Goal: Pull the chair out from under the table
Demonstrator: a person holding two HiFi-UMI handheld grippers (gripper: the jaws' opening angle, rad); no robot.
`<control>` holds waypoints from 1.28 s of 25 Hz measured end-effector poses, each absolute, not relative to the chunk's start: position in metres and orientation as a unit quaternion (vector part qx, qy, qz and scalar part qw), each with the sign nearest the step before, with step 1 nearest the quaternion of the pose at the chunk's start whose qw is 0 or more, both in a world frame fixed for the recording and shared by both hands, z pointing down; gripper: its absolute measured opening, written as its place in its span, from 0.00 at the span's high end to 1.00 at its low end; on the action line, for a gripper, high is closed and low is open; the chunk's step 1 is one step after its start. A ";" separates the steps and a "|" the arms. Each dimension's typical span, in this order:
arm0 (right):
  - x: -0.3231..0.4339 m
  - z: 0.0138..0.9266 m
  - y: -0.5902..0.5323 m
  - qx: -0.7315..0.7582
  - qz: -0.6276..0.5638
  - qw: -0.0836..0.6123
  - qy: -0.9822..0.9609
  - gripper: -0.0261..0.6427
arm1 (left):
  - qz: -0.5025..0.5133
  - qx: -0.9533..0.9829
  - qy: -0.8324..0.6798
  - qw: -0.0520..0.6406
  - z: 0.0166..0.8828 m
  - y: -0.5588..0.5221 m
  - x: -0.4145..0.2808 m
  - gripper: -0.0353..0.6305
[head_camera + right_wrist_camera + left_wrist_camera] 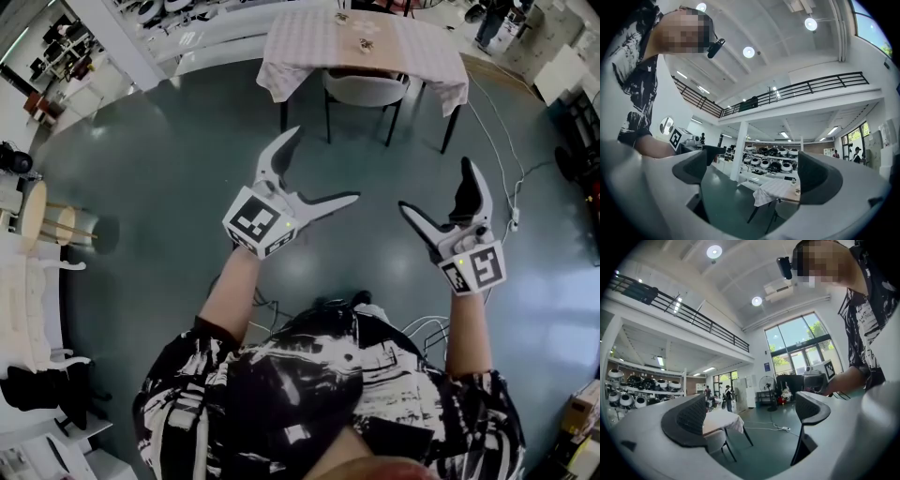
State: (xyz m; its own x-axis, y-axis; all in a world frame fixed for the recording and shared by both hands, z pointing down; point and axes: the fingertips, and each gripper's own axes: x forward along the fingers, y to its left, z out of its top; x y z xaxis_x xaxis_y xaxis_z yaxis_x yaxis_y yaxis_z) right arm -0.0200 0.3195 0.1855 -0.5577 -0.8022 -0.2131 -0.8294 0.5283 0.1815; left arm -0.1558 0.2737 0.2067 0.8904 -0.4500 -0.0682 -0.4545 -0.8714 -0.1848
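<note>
The left claw (324, 164) stands wide apart near the centre of the head view, its two pale fingers splayed. In the left gripper view (750, 413) only floor and distant furniture show in the gap between its dark ribbed pads (689, 418). The right claw (435, 183), just right of centre, is spread as wide, and the right gripper view (752, 173) shows its gap empty too. Both hang side by side, apart from each other, above the glossy dark teal floor (159, 159). Each is held out on a bare forearm (230, 291) reaching from a black-and-white patterned shirt (187, 375) at the bottom of the frame.

Well beyond both claws, at the top centre of the head view, the grey upholstered chair (364, 89) sits tucked under the near edge of the cloth-draped worktop (309, 47), its thin dark legs on the floor. A few small objects (364, 44) lie on the pale checked cloth, too small to tell apart. A white cable (502, 141) trails over the floor from the worktop's right side down to a power strip (515, 220) at the right of the frame.

In the left gripper view the chair (715, 439) and worktop (726, 420) show at lower left, partly behind the left pad. In the right gripper view the chair (787, 208) and worktop (776, 190) sit low, just right of centre.
</note>
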 end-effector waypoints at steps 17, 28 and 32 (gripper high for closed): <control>0.071 0.198 0.141 -0.441 0.120 0.055 0.888 0.10 | -0.013 -0.959 0.269 0.092 0.229 0.090 -0.052 0.10; 0.129 0.202 0.030 -0.411 0.114 0.053 0.903 0.10 | -0.021 -0.948 0.304 0.087 0.234 -0.011 0.002 0.10; 0.140 0.207 0.001 -0.412 0.109 0.052 0.903 0.10 | -0.024 -0.948 0.305 0.084 0.238 -0.038 0.010 0.10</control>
State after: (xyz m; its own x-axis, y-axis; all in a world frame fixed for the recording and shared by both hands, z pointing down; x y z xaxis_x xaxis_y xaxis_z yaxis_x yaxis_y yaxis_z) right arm 0.1397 0.0005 0.2070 -0.6558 -0.7320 -0.1848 -0.7549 0.6373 0.1546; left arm 0.0097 -0.0384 0.2377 0.8127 -0.5826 -0.0055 -0.5746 -0.7999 -0.1730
